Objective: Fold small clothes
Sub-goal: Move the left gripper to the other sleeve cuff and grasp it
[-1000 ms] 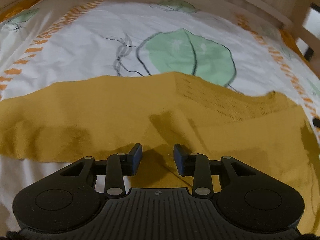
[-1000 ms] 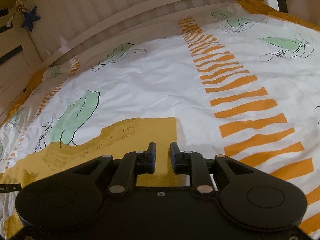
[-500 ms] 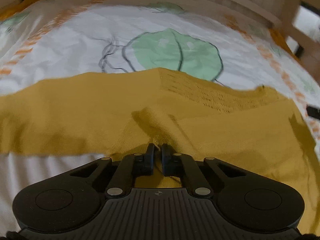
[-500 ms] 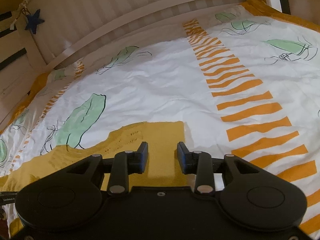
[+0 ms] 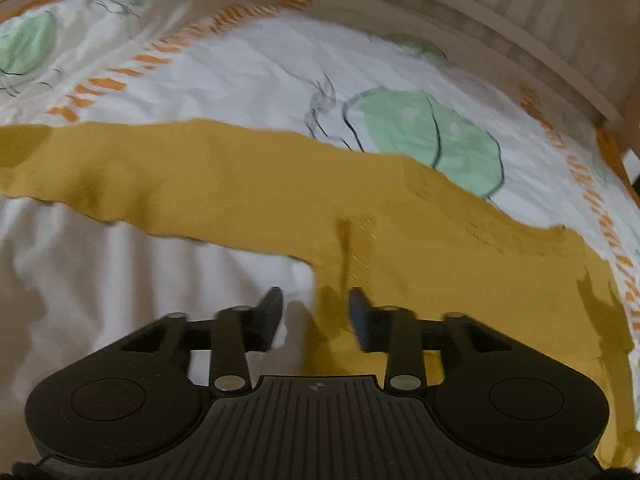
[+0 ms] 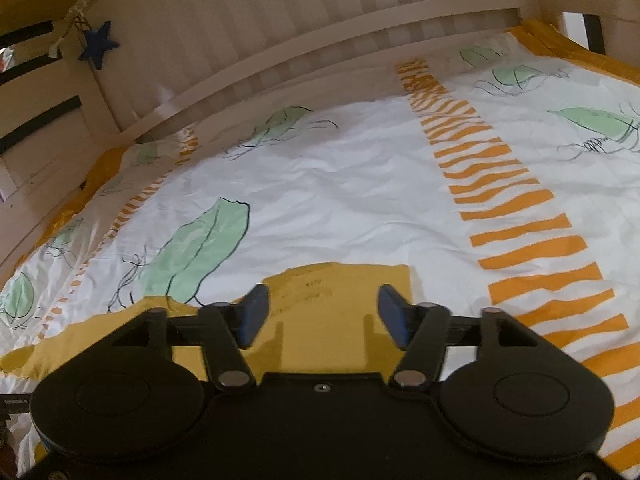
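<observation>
Left gripper (image 5: 316,312) jaws just opened, nothing clamped, over near hem of mustard knit garment (image 5: 248,176). Right gripper (image 6: 320,312) also just opened, empty. Garment lay flat on bed (image 6: 340,200), near edge. Soft, light, stretchy; likely best pinched at corner or hem.

Dim warm light; left view motion-blurred; fisheye edges.

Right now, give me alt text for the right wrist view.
The open right gripper hangs above a mustard-yellow garment lying flat on a white bedsheet printed with green leaves and orange stripes. A wooden bed rail runs behind.
</observation>
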`<state>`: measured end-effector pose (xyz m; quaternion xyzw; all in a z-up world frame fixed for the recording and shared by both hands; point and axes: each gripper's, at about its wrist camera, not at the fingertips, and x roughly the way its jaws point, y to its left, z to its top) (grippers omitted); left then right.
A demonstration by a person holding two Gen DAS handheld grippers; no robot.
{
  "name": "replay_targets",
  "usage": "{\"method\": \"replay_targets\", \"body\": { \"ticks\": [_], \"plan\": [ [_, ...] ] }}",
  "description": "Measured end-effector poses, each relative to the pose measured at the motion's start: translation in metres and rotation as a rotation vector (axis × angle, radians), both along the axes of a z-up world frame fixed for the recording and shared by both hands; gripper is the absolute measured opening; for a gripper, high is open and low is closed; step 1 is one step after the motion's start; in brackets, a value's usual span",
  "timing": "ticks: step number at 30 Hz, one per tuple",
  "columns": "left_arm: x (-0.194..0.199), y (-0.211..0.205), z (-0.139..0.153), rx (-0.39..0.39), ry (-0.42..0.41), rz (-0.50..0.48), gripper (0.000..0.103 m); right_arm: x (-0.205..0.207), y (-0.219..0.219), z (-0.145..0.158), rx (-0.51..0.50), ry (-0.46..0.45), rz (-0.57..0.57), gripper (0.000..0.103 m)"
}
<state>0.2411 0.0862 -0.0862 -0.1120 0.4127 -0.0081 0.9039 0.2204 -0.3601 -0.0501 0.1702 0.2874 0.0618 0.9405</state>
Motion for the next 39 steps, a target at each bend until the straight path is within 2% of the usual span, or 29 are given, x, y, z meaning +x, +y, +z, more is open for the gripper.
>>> {"method": "replay_targets", "body": {
  "ticks": [2,3,5,6,12,15,19,22,28,32,39],
  "plan": [
    [-0.004,0.009,0.006,0.017,-0.024,0.02,0.042,-0.001,0.003,0.002,0.002,-0.007,0.006,0.08],
    [-0.006,0.015,0.009,0.023,-0.033,0.029,0.045,-0.001,0.004,0.002,0.006,-0.01,0.009,0.083],
    [-0.005,0.028,0.015,0.025,-0.042,0.055,0.054,-0.002,0.005,0.002,0.019,-0.013,0.021,0.1],
    [-0.004,0.035,0.018,0.02,-0.044,0.067,0.059,-0.002,0.006,0.002,0.028,-0.014,0.028,0.103],
    [-0.001,0.088,0.043,-0.001,-0.09,0.184,0.076,-0.002,0.014,0.003,0.06,-0.023,0.065,0.103],
    [0.002,0.117,0.054,0.008,-0.094,0.25,0.076,-0.003,0.018,0.002,0.066,-0.023,0.082,0.103],
    [0.003,0.158,0.06,-0.017,-0.102,0.365,0.077,-0.002,0.026,-0.001,0.081,-0.012,0.106,0.103],
    [0.007,0.187,0.055,-0.052,-0.08,0.44,0.077,-0.002,0.033,-0.003,0.097,0.004,0.125,0.103],
    [0.015,0.217,0.035,-0.091,-0.046,0.497,0.077,-0.004,0.053,-0.006,0.127,0.03,0.184,0.103],
    [0.017,0.231,0.025,-0.136,-0.072,0.548,0.077,-0.006,0.065,-0.007,0.118,0.041,0.228,0.103],
    [0.028,0.241,0.018,-0.119,-0.081,0.599,0.077,-0.007,0.073,-0.013,0.116,0.062,0.245,0.103]
  ]
}}
